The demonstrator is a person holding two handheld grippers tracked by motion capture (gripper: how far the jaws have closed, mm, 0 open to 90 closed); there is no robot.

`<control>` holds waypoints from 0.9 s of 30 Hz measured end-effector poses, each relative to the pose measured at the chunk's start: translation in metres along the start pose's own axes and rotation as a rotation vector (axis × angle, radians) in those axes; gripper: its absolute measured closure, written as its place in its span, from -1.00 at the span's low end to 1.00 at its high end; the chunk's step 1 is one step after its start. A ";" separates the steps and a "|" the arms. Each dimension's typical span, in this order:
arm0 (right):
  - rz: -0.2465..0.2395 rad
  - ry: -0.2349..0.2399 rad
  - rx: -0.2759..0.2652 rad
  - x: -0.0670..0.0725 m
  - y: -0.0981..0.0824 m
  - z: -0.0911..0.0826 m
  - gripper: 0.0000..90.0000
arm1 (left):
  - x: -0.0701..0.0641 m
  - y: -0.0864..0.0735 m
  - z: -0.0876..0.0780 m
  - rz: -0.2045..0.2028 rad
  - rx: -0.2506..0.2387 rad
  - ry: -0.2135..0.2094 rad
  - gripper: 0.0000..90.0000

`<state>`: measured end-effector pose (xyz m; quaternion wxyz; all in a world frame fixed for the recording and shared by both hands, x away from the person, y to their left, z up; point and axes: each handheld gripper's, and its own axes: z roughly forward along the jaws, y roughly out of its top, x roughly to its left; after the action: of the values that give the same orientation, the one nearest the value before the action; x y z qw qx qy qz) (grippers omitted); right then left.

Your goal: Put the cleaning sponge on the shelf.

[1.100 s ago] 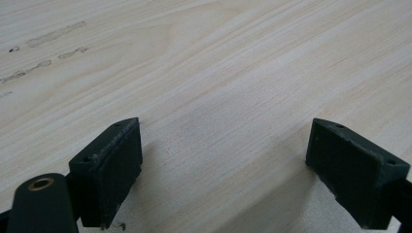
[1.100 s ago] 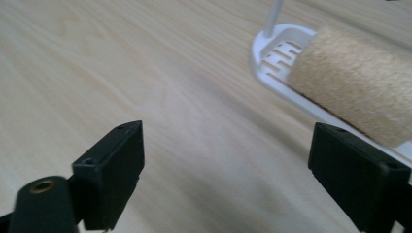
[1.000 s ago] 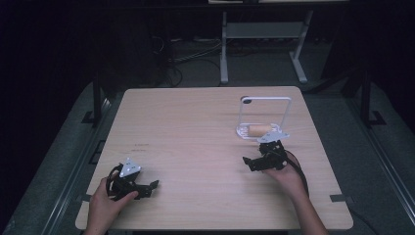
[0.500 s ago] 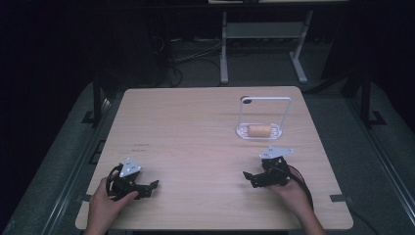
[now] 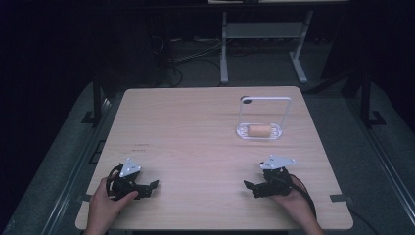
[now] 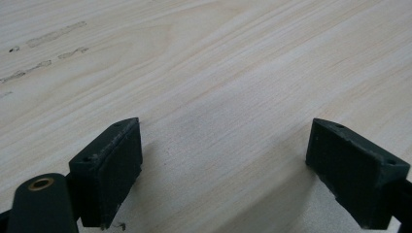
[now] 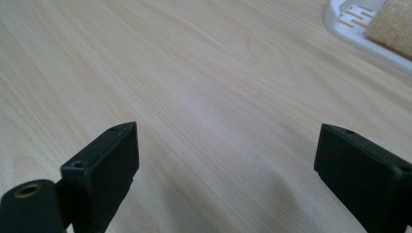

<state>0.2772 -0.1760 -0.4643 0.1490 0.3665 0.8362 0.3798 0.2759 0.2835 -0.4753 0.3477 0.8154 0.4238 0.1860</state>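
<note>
Drawn back from the rack toward the near edge over the last second, the right gripper [image 5: 253,187] is now seen well apart from it. At the left, the left gripper [image 5: 149,187] is held low over the wooden table [image 5: 195,132], jaws spread with nothing between them. Farther right, the right gripper's jaws are likewise spread and empty. Beyond it, the tan roll [image 5: 260,130] lies in the white wire rack [image 5: 264,100].

The high view is dim, its surroundings nearly black, and only the counter [image 5: 195,142] catches soft, even light from above. Both gripper views are brighter (slightly washed out), with faint shadows beneath the jaws, blurred near edges and a pale sheen on the wood.
</note>
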 end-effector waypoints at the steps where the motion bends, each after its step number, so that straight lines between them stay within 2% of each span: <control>1: -0.006 0.000 0.000 0.000 -0.001 0.001 -0.80 | 0.000 0.000 0.000 0.001 0.001 -0.001 -0.72; 11: -0.041 -0.017 0.035 0.006 -0.009 0.012 -0.82 | 0.000 0.000 0.000 0.000 0.000 0.000 -0.72; 17: -0.037 -0.007 0.035 0.007 -0.010 0.014 -0.84 | 0.000 0.000 0.000 0.000 0.001 0.000 -0.72; 20: -0.012 0.013 0.044 0.003 -0.010 0.015 -0.84 | 0.000 0.000 0.000 0.000 0.000 0.000 -0.72; 27: -0.012 0.011 0.044 0.004 -0.010 0.015 -0.84 | 0.000 0.000 0.000 0.000 0.001 0.000 -0.72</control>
<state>0.2775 -0.1701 -0.4817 0.1384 0.3626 0.8474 0.3623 0.2759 0.2835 -0.4752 0.3473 0.8158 0.4236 0.1856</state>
